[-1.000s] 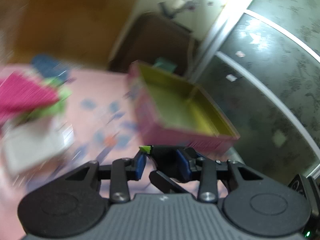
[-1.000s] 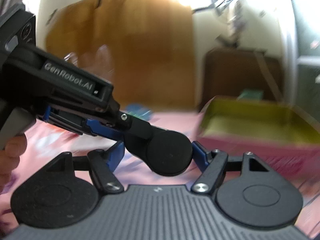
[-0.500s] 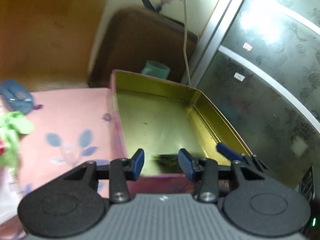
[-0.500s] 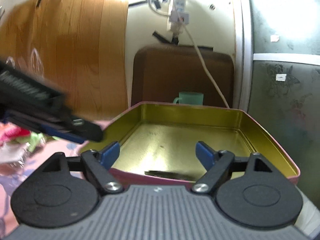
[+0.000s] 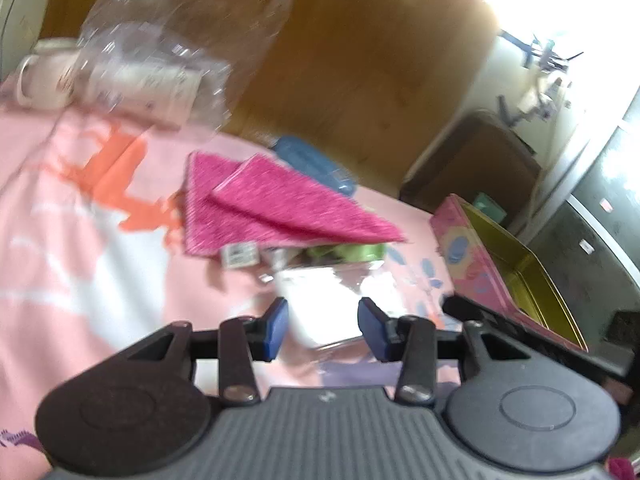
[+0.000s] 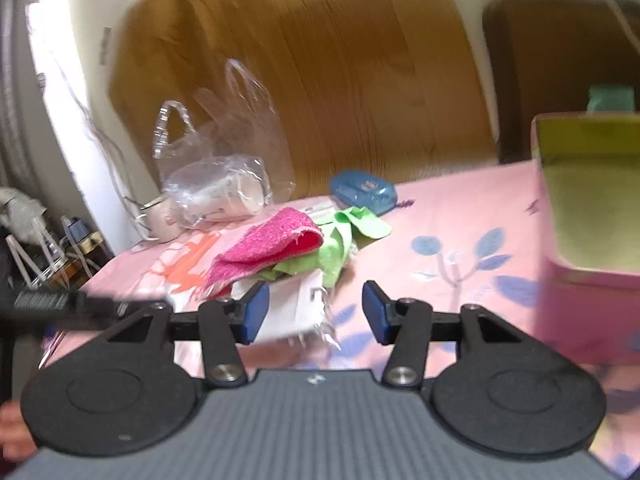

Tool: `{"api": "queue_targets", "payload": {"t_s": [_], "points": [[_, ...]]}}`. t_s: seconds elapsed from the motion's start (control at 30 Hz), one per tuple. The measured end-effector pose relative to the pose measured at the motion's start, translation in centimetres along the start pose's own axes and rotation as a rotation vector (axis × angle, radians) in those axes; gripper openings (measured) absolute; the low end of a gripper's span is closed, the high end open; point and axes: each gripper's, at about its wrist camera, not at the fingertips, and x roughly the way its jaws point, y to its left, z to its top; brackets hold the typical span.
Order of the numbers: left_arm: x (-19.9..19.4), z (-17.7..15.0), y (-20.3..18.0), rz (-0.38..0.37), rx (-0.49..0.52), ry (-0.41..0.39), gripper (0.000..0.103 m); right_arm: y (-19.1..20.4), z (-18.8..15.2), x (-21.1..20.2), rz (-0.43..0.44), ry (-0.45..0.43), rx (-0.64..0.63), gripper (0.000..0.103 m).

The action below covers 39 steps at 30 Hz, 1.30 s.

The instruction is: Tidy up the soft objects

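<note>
A folded pink cloth [image 5: 272,204] lies on the pink bedsheet, over a green cloth [image 5: 344,251] and a white packet in clear wrap [image 5: 324,304]. The same pile shows in the right wrist view: pink cloth [image 6: 268,248], green cloth [image 6: 340,244], white packet [image 6: 288,308]. A pink tin box with a gold inside [image 5: 516,268] stands at the right; it also shows in the right wrist view [image 6: 588,208]. My left gripper [image 5: 322,328] is open and empty, just short of the white packet. My right gripper [image 6: 316,312] is open and empty, near the packet's right side.
A clear plastic bag with a white roll [image 6: 220,184] and a cup [image 6: 160,216] sit at the back left. A blue case [image 6: 362,194] lies behind the cloths. A wooden headboard [image 6: 320,80] and a brown cabinet [image 6: 560,60] stand behind.
Both grippers have swung left, away from the tin box, and now face the pile of cloths. A dark item lay in the box half a second ago.
</note>
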Motion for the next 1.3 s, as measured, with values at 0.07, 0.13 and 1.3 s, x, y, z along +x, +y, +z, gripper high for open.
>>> {"api": "queue_targets", "payload": {"t_s": [0.07,0.13,1.3], "points": [[1.2,-0.2,1.0,0.001,-0.039,0.02,0.039,0.3,-0.1,2.1,-0.005,0.032,0.006,0.055],[2.8,-0.2,1.8,-0.019,-0.079,0.06,0.039,0.9,-0.6,4.0,-0.017,0.108,-0.008,0.045],[15.7,-0.8,-25.9,-0.282,0.417,0.141,0.052,-12.0,0.5,-12.6,-0.517,-0.317,-0.054,0.043]]}}
